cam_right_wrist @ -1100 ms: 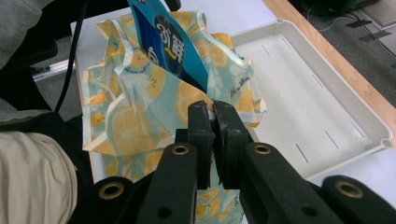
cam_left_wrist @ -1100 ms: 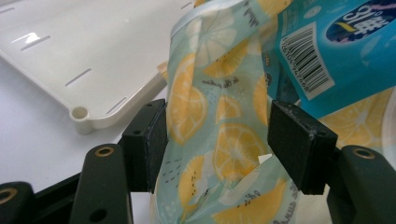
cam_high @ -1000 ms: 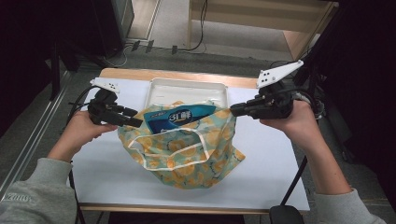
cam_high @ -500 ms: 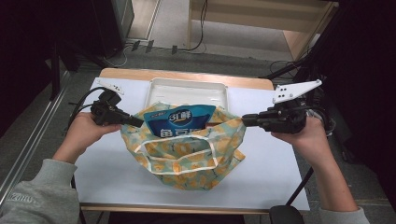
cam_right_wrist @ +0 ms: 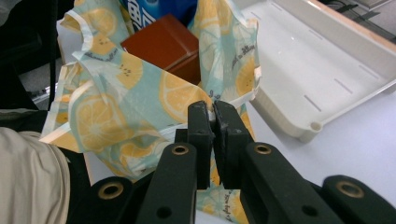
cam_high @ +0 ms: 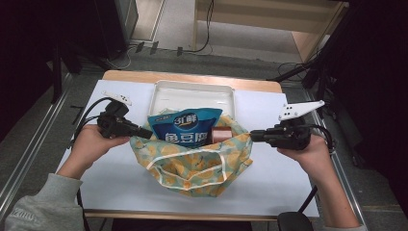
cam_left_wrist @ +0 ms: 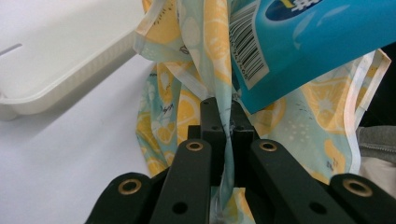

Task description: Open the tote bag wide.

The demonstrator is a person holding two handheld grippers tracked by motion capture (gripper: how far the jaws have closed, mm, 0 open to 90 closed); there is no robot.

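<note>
A cloth bag (cam_high: 192, 166) printed with yellow lemon slices lies on the white table, its mouth stretched open between both grippers. A blue snack packet (cam_high: 185, 129) stands in the mouth, with a brown box (cam_high: 222, 134) beside it. My left gripper (cam_high: 146, 133) is shut on the bag's left rim; in the left gripper view the cloth (cam_left_wrist: 219, 56) runs pinched between the jaws at my left gripper (cam_left_wrist: 223, 119), under the packet (cam_left_wrist: 303, 42). My right gripper (cam_high: 252, 136) is shut on the right rim; my right gripper (cam_right_wrist: 212, 114) clamps the bag's edge (cam_right_wrist: 187, 95) just below the brown box (cam_right_wrist: 161, 44).
An empty white tray (cam_high: 192, 91) sits just behind the bag, its near rim touching the packet's top. The wooden table edge (cam_high: 192, 79) runs behind it. Cables trail from both grippers off the table's sides. The person's forearms come in from the bottom corners.
My right gripper has come down toward the table with the bag's rim in it. The bag's mouth now spreads wider and lower, and the blue packet stands more upright in it.
</note>
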